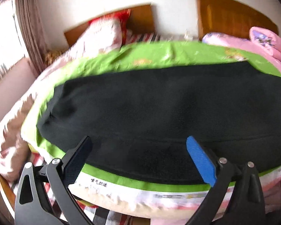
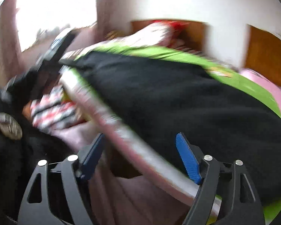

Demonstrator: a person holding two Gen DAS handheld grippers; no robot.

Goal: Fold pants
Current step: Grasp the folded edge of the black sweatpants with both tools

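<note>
On the left, the left gripper (image 1: 138,155) hangs over the near edge of the black pants (image 1: 159,108), its fingers spread wide and holding nothing. The pants lie flat along a green mat (image 1: 149,56) on the bed. To the right, the right gripper (image 2: 140,153) stands parted and empty above the mat's pale edge, the picture blurred.

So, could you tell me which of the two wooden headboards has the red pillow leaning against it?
The left headboard, above the striped sheet; the red pillow rests on it. The right headboard backs pink bedding instead.
</note>
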